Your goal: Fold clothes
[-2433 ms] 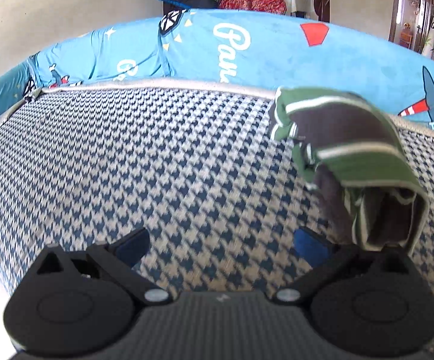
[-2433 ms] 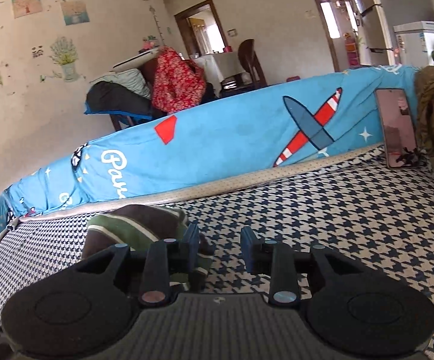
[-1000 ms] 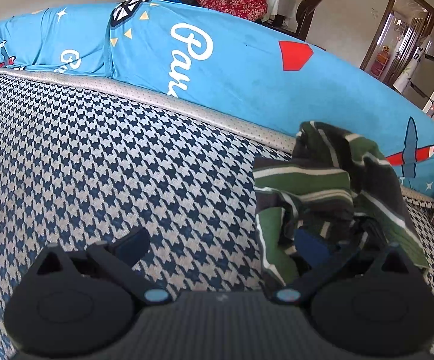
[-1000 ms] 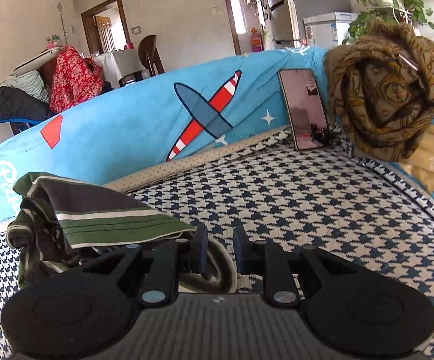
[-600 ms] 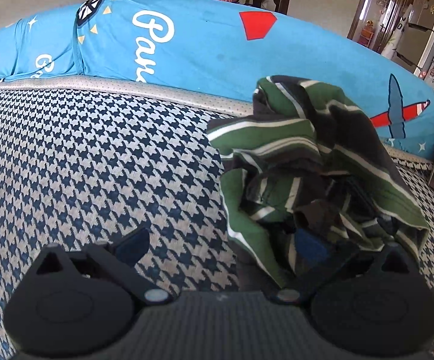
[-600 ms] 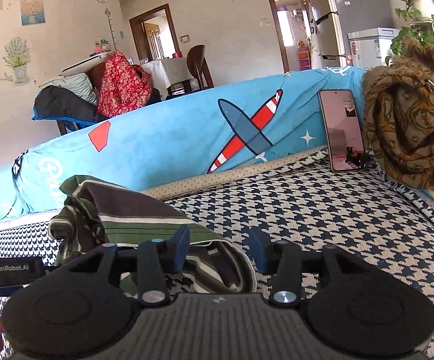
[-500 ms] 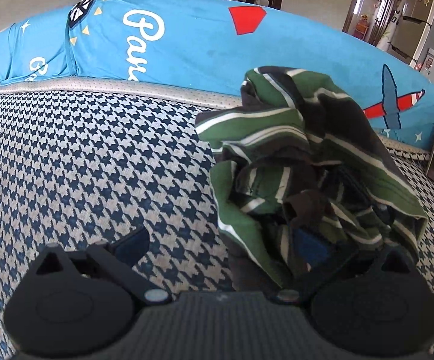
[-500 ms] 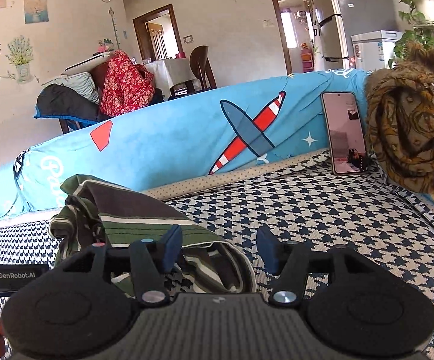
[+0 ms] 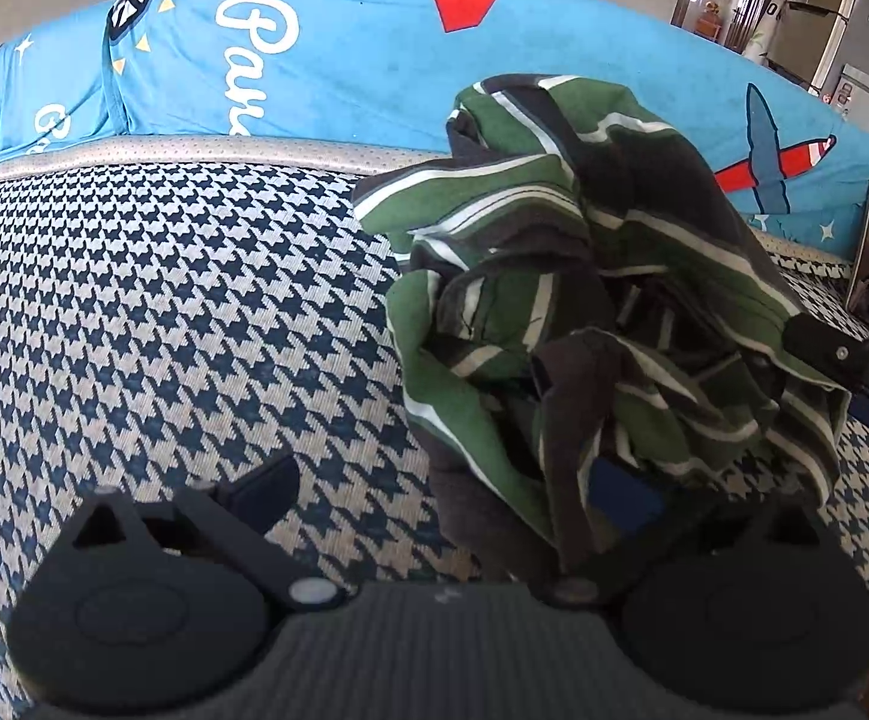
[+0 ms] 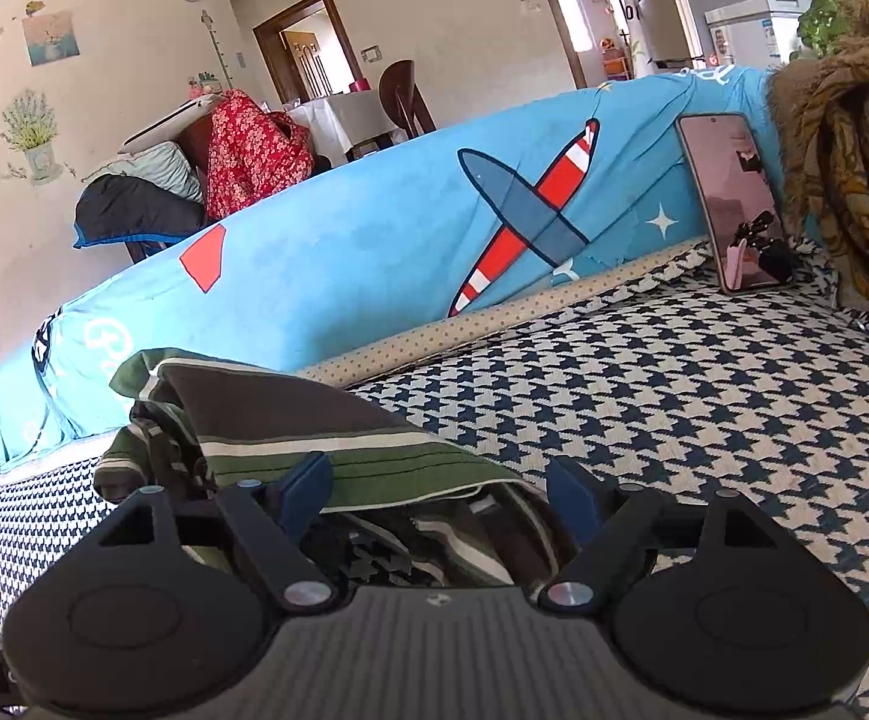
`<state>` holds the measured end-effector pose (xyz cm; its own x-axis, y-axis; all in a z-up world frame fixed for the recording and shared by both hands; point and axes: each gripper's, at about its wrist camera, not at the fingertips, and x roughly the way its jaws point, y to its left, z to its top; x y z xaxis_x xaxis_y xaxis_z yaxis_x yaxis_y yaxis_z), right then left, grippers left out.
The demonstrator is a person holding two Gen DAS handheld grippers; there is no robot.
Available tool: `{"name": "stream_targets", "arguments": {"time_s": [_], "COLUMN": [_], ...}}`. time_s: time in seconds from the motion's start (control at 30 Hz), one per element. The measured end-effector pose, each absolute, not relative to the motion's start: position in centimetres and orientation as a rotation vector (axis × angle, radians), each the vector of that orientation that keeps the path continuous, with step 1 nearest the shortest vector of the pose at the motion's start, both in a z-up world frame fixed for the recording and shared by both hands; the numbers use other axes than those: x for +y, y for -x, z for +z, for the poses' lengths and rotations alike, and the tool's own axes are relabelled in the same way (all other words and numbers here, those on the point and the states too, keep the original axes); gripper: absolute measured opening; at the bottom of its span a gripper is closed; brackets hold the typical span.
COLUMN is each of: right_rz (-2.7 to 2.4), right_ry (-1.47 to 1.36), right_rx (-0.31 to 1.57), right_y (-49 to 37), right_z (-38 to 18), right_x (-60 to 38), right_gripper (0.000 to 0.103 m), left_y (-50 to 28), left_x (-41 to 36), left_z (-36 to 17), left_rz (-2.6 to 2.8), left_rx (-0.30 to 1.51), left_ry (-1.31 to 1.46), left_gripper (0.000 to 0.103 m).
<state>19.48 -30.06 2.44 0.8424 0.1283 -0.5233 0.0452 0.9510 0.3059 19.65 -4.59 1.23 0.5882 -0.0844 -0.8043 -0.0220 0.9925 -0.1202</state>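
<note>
Holding both tools low over the sofa seat, you are at the very start of the fold: the garment is a heap and has yet to be spread flat. Your left tool (image 9: 440, 498) is spread wide with nothing pinched; its left finger stands clear over bare seat, while its right blue pad is buried in the near folds of the crumpled green, brown and white striped garment (image 9: 584, 276). Your right tool (image 10: 443, 492) is also wide apart and grips nothing, though a loose striped flap of the garment (image 10: 314, 438) lies between and just ahead of its fingers, touching or nearly touching the left one. The heap sits on the navy-and-white houndstooth sofa cushion (image 9: 164, 300), close to the blue aeroplane-print cover (image 10: 374, 240) draped over the backrest. The next move, as I judge it, calls for finding a true edge, a hem or shoulder, for each tool, closing on it, then lifting and drawing the cloth apart. Farther right, a smartphone (image 10: 731, 198) leans against the backrest beside a brown patterned shawl (image 10: 848, 144), well apart from the work.
</note>
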Motion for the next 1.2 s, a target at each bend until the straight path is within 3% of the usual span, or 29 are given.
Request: {"name": "stream_targets", "arguments": {"time_s": [0.13, 0.3, 0.4, 0.57, 0.67, 1.2], "right_rz": [0.064, 0.096, 0.137, 0.205, 0.239, 0.487], "right_ry": [-0.341, -0.375, -0.440, -0.411, -0.383, -0.275], "right_rx": [0.598, 0.645, 0.679, 0.721, 0.735, 0.765], "right_y": [-20.9, -22.3, -22.8, -22.7, -22.3, -17.1], "right_z": [1.2, -0.3, -1.1, -1.2, -0.9, 0.8], "right_x": [-29.1, -28.2, -27.9, -26.5, -25.8, -23.9], "right_gripper": [0.087, 0.087, 0.071, 0.026, 0.019, 0.015], "left_y": [-20.0, -20.5, -20.6, -20.6, -20.5, -19.6], "left_x": [-4.1, -3.7, -3.5, -2.9, -2.5, -3.5], "left_z": [1.0, 0.4, 0.3, 0.4, 0.6, 2.7], "left_rz": [-0.036, -0.027, -0.031, -0.022, -0.009, -0.015], "left_rx": [0.957, 0.974, 0.981, 0.983, 0.972, 0.894], "left_ry": [0.148, 0.167, 0.181, 0.205, 0.216, 0.163], "left_gripper": [0.103, 0.103, 0.103, 0.103, 0.103, 0.103]}}
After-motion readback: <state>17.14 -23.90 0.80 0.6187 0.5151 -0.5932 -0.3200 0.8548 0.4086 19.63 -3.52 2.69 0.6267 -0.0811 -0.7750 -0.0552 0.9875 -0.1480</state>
